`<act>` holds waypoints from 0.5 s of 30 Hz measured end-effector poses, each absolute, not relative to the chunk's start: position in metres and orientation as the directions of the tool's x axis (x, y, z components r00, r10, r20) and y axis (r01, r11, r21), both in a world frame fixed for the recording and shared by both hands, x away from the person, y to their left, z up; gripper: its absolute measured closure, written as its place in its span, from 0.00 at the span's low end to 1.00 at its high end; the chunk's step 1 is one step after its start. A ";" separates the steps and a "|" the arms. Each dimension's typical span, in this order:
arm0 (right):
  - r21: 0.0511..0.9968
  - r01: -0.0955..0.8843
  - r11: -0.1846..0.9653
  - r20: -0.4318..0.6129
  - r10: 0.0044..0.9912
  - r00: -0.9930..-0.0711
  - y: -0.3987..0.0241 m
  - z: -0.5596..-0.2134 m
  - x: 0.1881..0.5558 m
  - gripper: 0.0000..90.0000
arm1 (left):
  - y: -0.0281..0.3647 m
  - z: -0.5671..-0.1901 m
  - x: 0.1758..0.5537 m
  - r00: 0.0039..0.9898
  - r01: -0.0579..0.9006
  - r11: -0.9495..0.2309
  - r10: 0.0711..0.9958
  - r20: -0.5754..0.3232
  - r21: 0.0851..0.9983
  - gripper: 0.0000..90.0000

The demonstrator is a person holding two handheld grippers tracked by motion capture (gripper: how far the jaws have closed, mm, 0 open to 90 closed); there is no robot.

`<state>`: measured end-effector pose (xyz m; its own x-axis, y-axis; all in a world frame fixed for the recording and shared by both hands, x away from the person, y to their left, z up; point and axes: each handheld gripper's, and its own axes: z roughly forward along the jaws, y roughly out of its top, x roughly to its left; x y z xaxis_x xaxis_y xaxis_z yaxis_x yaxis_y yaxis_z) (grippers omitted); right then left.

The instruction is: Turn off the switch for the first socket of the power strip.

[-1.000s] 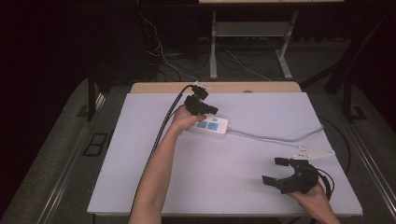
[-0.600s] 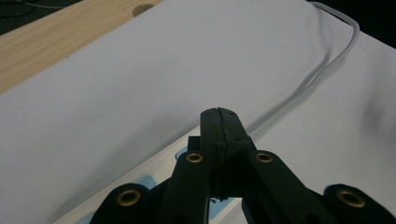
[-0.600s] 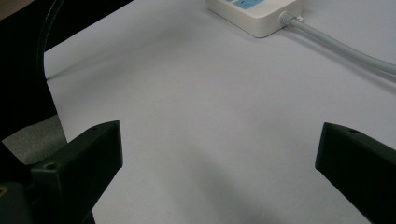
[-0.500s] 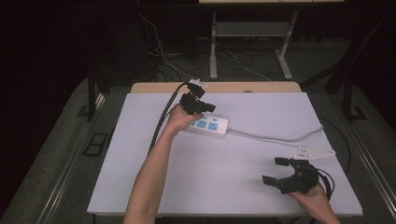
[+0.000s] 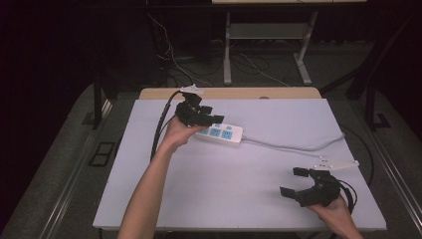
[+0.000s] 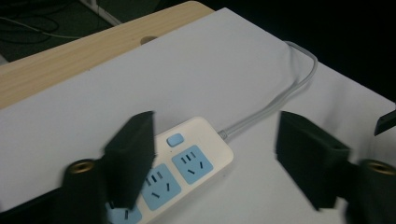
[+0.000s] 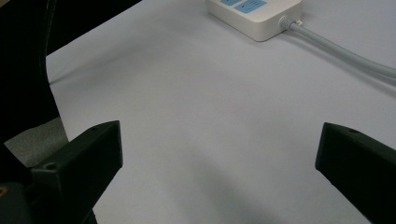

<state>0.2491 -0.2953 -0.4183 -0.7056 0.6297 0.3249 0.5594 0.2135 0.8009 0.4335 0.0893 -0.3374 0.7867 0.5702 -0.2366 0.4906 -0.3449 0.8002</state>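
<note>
Showing 1 power strip [image 5: 220, 133], 3 blue sockets, 2 claws, both spread.

Both grippers [image 5: 200, 112] [image 5: 304, 184] are black with blocky, matte fingers [image 6: 133, 154] — brass screw inserts at their bases, black cables trailing; forearms are bare, sleeveless.

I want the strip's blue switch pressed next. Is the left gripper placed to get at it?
Probably yes: the left gripper hovers just above the power strip, jaws open and empty, and nothing covers the blue switch.

No legible txt or labels, incl. on power strip [image 6: 182, 163]
</note>
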 end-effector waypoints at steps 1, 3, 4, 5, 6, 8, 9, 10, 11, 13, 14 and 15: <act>0.801 0.560 0.210 0.326 0.632 -0.703 -0.295 -0.418 0.249 0.00 | 0.091 -0.337 0.433 0.784 0.499 -0.353 0.574 -0.239 0.792 0.17; 0.804 0.558 0.206 0.327 0.631 -0.703 -0.296 -0.418 0.249 0.00 | 0.095 -0.336 0.430 0.778 0.511 -0.364 0.580 -0.239 0.779 0.01; 0.805 0.556 0.206 0.325 0.631 -0.705 -0.297 -0.418 0.249 0.00 | 0.097 -0.336 0.428 0.777 0.516 -0.358 0.578 -0.249 0.779 0.00; 0.805 0.556 0.205 0.325 0.632 -0.704 -0.297 -0.418 0.249 0.00 | 0.100 -0.336 0.426 0.777 0.513 -0.353 0.579 -0.248 0.783 0.00; 0.804 0.559 0.204 0.327 0.633 -0.701 -0.297 -0.418 0.249 0.00 | 0.102 -0.335 0.424 0.774 0.511 -0.345 0.583 -0.248 0.787 0.00; 0.804 0.560 0.200 0.329 0.634 -0.700 -0.298 -0.418 0.249 0.00 | 0.106 -0.334 0.419 0.775 0.506 -0.343 0.584 -0.243 0.791 0.00; 0.804 0.560 0.199 0.331 0.633 -0.700 -0.298 -0.418 0.249 0.00 | 0.108 -0.334 0.416 0.774 0.503 -0.341 0.587 -0.237 0.794 0.00; 0.804 0.560 0.199 0.331 0.633 -0.700 -0.298 -0.418 0.249 0.00 | 0.110 -0.334 0.414 0.775 0.498 -0.338 0.587 -0.235 0.798 0.00; 0.804 0.560 0.200 0.330 0.633 -0.701 -0.298 -0.418 0.249 0.00 | 0.112 -0.333 0.411 0.775 0.495 -0.334 0.587 -0.234 0.802 0.00; 0.804 0.560 0.202 0.329 0.633 -0.701 -0.298 -0.418 0.249 0.00 | 0.116 -0.333 0.406 0.774 0.484 -0.334 0.594 -0.218 0.809 0.00; 0.803 0.560 0.202 0.329 0.633 -0.701 -0.298 -0.418 0.249 0.00 | 0.118 -0.334 0.403 0.776 0.478 -0.334 0.593 -0.214 0.812 0.00; 0.804 0.559 0.203 0.329 0.633 -0.701 -0.298 -0.418 0.249 0.00 | 0.120 -0.334 0.401 0.774 0.479 -0.323 0.594 -0.219 0.816 0.00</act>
<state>0.2489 -0.2977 -0.4177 -0.7014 0.6325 0.3285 0.5593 0.2028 0.8038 0.4008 0.1203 -0.3342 0.7740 0.5942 -0.2187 0.4787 -0.3231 0.8164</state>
